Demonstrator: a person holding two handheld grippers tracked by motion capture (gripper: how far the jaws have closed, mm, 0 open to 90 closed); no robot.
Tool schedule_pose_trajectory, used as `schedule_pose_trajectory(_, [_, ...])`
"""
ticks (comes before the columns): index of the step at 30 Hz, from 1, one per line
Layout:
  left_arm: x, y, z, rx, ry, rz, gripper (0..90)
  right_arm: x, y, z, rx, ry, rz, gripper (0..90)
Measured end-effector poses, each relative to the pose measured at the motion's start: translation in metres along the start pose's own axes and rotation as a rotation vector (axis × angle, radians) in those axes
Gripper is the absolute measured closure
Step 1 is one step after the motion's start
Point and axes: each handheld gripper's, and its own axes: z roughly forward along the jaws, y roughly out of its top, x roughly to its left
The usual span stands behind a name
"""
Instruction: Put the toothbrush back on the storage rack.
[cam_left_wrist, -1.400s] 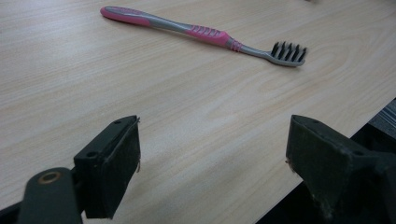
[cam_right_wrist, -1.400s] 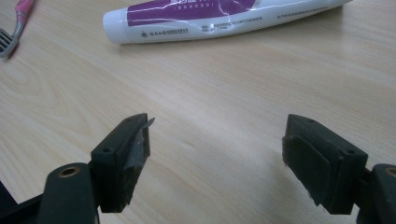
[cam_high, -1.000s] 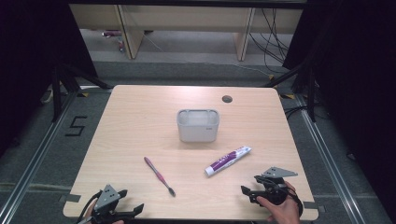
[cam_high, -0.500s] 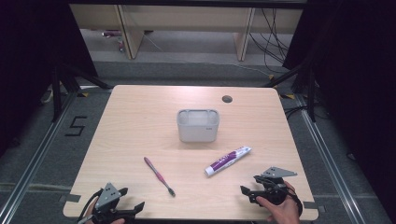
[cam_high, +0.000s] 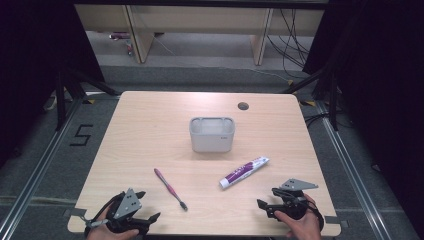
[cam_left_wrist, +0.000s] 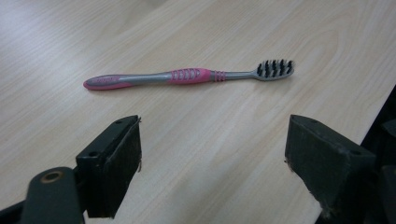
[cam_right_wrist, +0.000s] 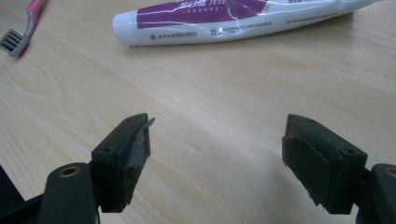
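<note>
A pink and grey toothbrush (cam_high: 170, 188) (cam_left_wrist: 187, 77) lies flat on the wooden table (cam_high: 150, 130), bristles toward the front edge. A white and purple toothpaste tube (cam_high: 244, 172) (cam_right_wrist: 233, 21) lies to its right. Behind them stands a white rectangular holder (cam_high: 212, 134), upright and seemingly empty. My left gripper (cam_high: 147, 206) (cam_left_wrist: 212, 163) rests open at the front left corner, just short of the toothbrush. My right gripper (cam_high: 269, 198) (cam_right_wrist: 215, 158) stands open at the front right, a little in front of the tube. The toothbrush head (cam_right_wrist: 11, 41) peeks in at the right gripper view's top left.
A small round cable hole (cam_high: 243, 106) sits near the table's far right edge. Beyond the table are a grey floor, a pale wooden bench and loose cables. The table's front edge lies right under both hands.
</note>
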Motion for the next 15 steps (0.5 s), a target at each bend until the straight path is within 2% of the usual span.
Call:
schedule_pose_trajectory(1, [0.001, 0.002, 0.000, 0.027, -0.004, 0.016, 17.7, 0.002, 0.000, 0.000, 0.007, 0.014, 0.025, 24.1])
schedule_pose_trajectory(2, [0.000, 0.002, 0.002, 0.008, -0.008, 0.006, 17.6, 0.001, 0.000, 0.000, -0.010, 0.005, -0.002, 24.1])
schedule_pose_trajectory(3, [0.002, 0.004, 0.003, 0.020, -0.015, 0.040, 17.6, 0.001, 0.000, 0.001, -0.013, 0.009, -0.007, 24.1])
schedule_pose_trajectory(5, [0.003, 0.008, 0.005, 0.031, -0.022, 0.062, 17.2, 0.001, 0.001, 0.001, -0.001, 0.010, -0.024, 24.2])
schedule_pose_trajectory(9, [0.010, 0.019, 0.003, 0.068, 0.014, 0.143, 17.2, 0.004, 0.001, 0.002, 0.003, 0.029, -0.019, 24.7])
schedule_pose_trajectory(10, [0.011, 0.021, 0.003, 0.072, 0.017, 0.144, 17.2, 0.006, 0.000, 0.002, 0.004, 0.037, -0.010, 24.8])
schedule_pose_trajectory(12, [0.015, 0.025, 0.005, 0.077, 0.014, 0.164, 17.1, 0.007, 0.000, 0.002, 0.010, 0.051, -0.022, 25.0])
schedule_pose_trajectory(13, [0.016, 0.027, 0.006, 0.077, 0.016, 0.171, 17.2, 0.008, 0.001, 0.001, 0.016, 0.033, -0.024, 25.0])
schedule_pose_trajectory(14, [0.018, 0.029, 0.007, 0.089, 0.014, 0.190, 17.2, 0.007, 0.001, 0.001, 0.010, 0.026, -0.054, 25.1])
schedule_pose_trajectory(15, [0.018, 0.032, 0.010, 0.086, -0.001, 0.194, 17.2, 0.008, 0.001, 0.002, 0.008, 0.031, -0.050, 25.1])
